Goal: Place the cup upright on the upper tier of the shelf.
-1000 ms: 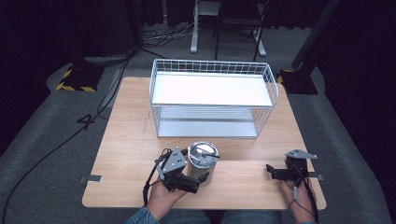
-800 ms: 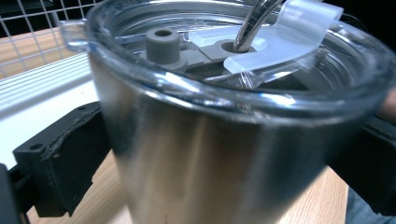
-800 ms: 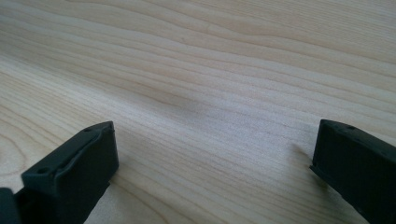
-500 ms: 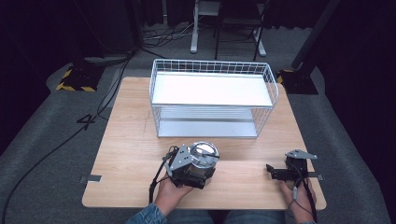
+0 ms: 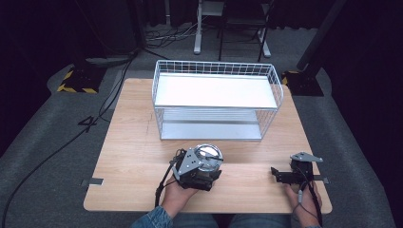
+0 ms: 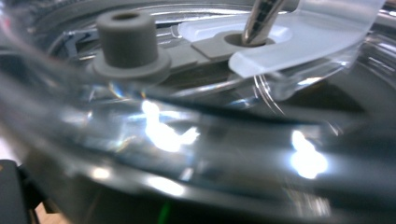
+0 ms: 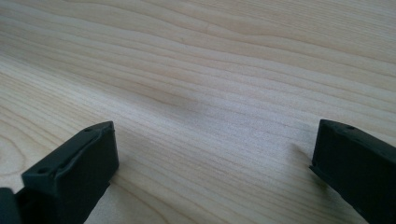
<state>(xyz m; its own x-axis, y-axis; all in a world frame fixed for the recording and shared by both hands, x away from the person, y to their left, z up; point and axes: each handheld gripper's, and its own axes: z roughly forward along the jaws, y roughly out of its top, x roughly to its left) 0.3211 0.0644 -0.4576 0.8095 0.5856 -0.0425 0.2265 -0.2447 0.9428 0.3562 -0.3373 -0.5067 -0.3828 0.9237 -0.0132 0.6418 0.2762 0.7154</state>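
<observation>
A round glass jar (image 5: 209,154) with a clear lid stands near the table's front edge, left of centre. My left gripper (image 5: 202,173) is closed in around its near side and appears shut on it, held by a hand from below. In the left gripper view the jar (image 6: 187,140) is very close, with a grey rubber knob (image 6: 128,42) and a metal wire on its lid; the jaws are hidden behind it. My right gripper (image 5: 277,175) rests at the front right, pointing left. It is open (image 7: 210,158), with bare wood between its jaws.
A white wire basket shelf (image 5: 216,66) with two levels stands at the back middle of the wooden table (image 5: 133,142). Black cables trail from both grippers toward the front edge. Dark floor with cables and stands surrounds the table.
My left gripper has moved right, from beside the jar to around it. The jar has barely shifted. The right gripper has stayed still.
</observation>
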